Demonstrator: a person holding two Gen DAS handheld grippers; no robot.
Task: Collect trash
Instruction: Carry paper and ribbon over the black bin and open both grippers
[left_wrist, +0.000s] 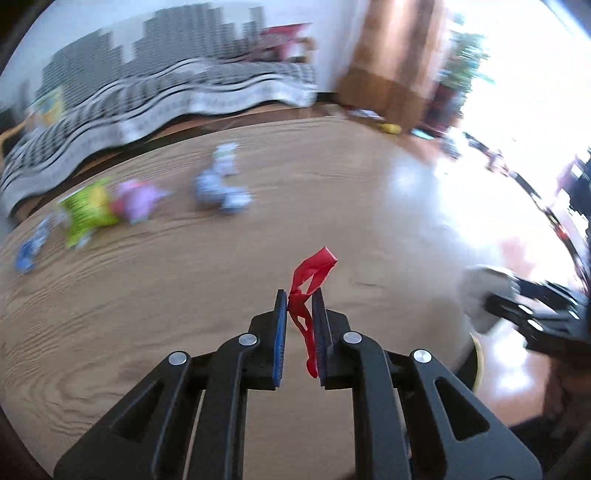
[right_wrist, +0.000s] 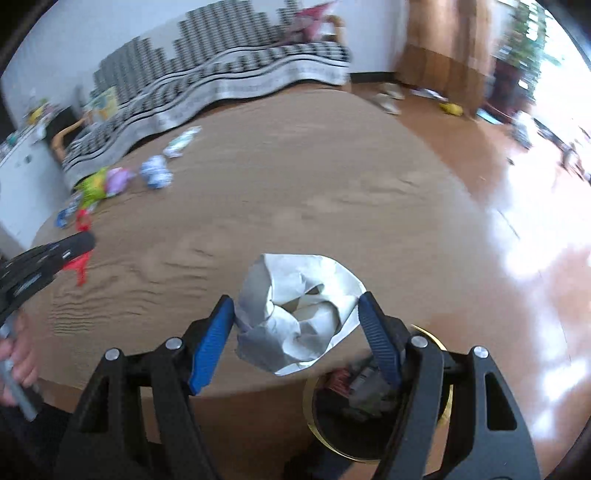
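My left gripper (left_wrist: 300, 297) is shut on a red plastic scrap (left_wrist: 309, 284) and holds it above the round wooden table (left_wrist: 184, 295). My right gripper (right_wrist: 295, 306) is shut on a crumpled white paper ball (right_wrist: 295, 310), held over the table's near edge above a gold-rimmed bin (right_wrist: 314, 417) with trash inside. The right gripper and its paper (left_wrist: 476, 295) show at the right of the left wrist view. The left gripper (right_wrist: 79, 240) with the red scrap (right_wrist: 79, 271) shows at the left of the right wrist view.
Several wrappers lie at the table's far left: a green one (left_wrist: 86, 210), a purple one (left_wrist: 138, 199), a blue-white one (left_wrist: 221, 190) and a small blue one (left_wrist: 29, 251). Another wrapper (right_wrist: 181, 142) lies further back. A patterned sofa (right_wrist: 221, 81) stands behind; shiny floor lies to the right.
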